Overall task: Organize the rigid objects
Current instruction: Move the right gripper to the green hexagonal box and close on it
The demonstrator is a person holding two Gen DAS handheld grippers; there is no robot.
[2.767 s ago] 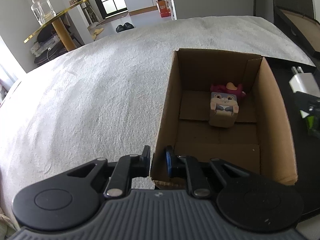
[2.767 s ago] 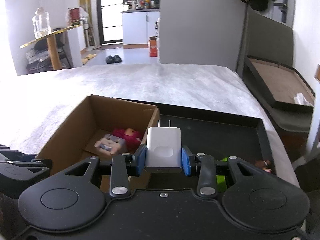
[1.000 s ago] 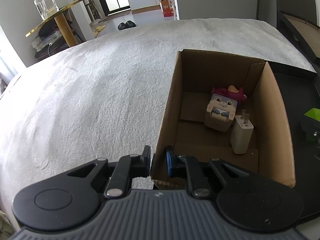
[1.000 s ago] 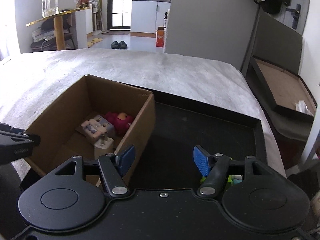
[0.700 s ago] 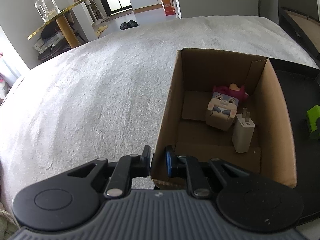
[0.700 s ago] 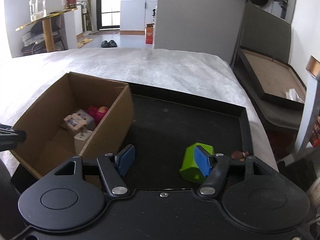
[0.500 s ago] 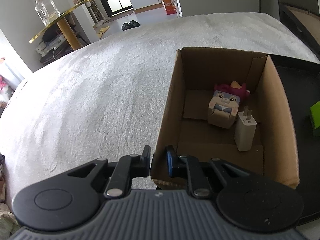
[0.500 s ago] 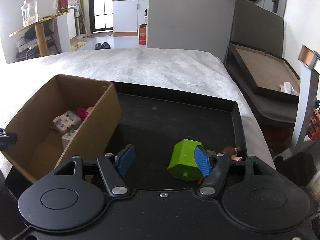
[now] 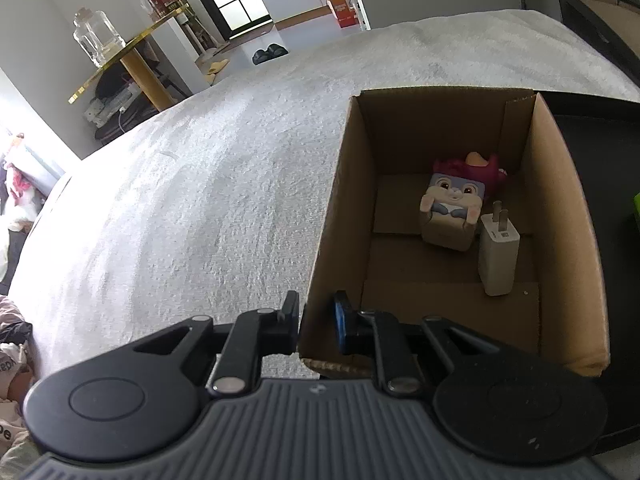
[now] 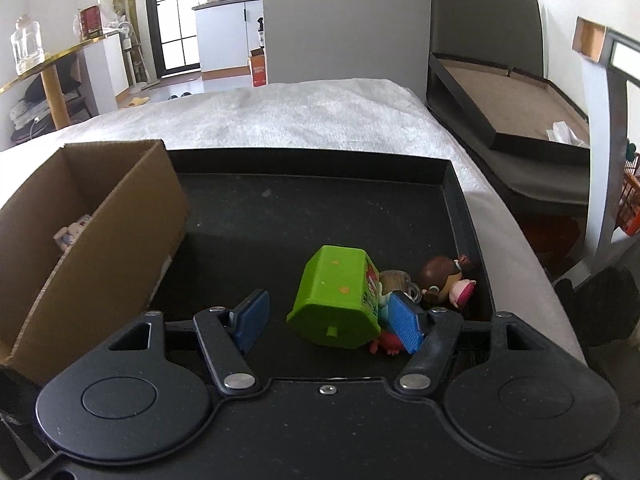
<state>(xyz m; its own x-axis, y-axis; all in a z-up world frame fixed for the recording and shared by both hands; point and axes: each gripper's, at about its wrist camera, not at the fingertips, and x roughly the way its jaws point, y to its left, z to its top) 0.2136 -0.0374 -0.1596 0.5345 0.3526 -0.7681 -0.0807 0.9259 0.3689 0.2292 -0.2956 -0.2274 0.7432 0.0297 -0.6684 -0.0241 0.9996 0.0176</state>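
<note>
I count one cardboard box holding one white charger, one block figure and one half-hidden magenta toy, left gripper clenched on its wall, right gripper spread around one green toy on the black tray.

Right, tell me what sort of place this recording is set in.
Most likely a lived-in home, perhaps a small flat. The cardboard box and black tray sit on a white blanket that looks like a bed; beyond are a kitchen counter with pots and slippers on the floor.
</note>
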